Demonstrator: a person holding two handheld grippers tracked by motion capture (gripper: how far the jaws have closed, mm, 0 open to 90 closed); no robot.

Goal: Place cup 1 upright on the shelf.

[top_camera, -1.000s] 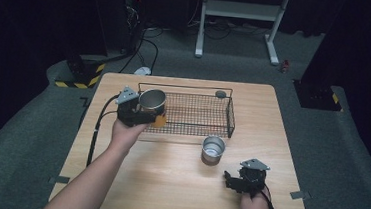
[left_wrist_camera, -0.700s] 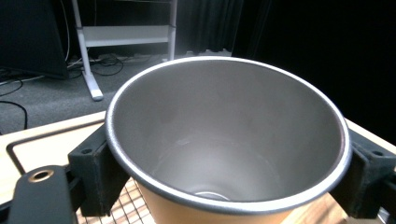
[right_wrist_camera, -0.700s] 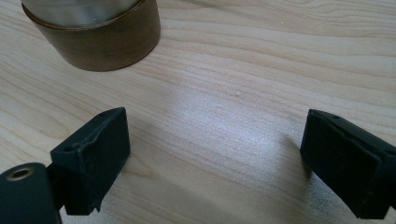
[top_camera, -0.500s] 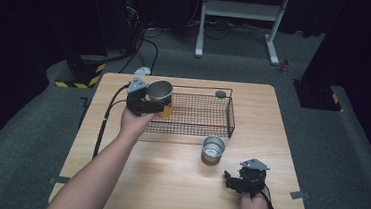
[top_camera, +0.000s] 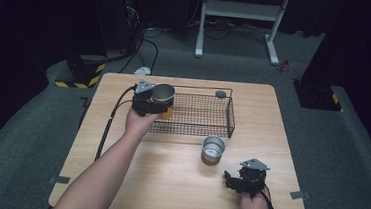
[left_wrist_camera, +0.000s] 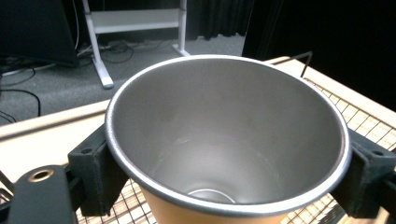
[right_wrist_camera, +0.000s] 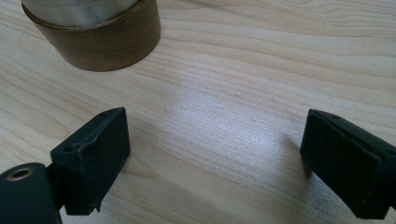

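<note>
Steel cup [top_camera: 162, 95] with an orange-tan outer wall is clamped between the jaws of the left gripper [top_camera: 149, 101], one jaw pressed against each side just under the rim, as is seen in the left gripper view, where the cup [left_wrist_camera: 227, 140] is looked into from above and its shiny inside is seen to hold nothing. In the high view the cup is held upright above the far left corner of the wire basket [top_camera: 225, 118], clear of the basket's mesh floor, with the left hand [top_camera: 139, 122] reaching in from the near left. The black basket is set on the far half of the wooden table [top_camera: 117, 179], and a small dark round object [top_camera: 220, 93] is seen at its far right corner. A second metal cup [top_camera: 213, 149] with a dark brown band is stood upright on the table just near of the basket's right end. The right gripper [top_camera: 232, 181] is rested low on the table, near and slightly right of that second cup, with its jaws spread wide and nothing between them; in the right gripper view bare wood is seen between the jaws and the brown-banded cup [right_wrist_camera: 93, 32] is seen beyond them, apart from both.
</note>
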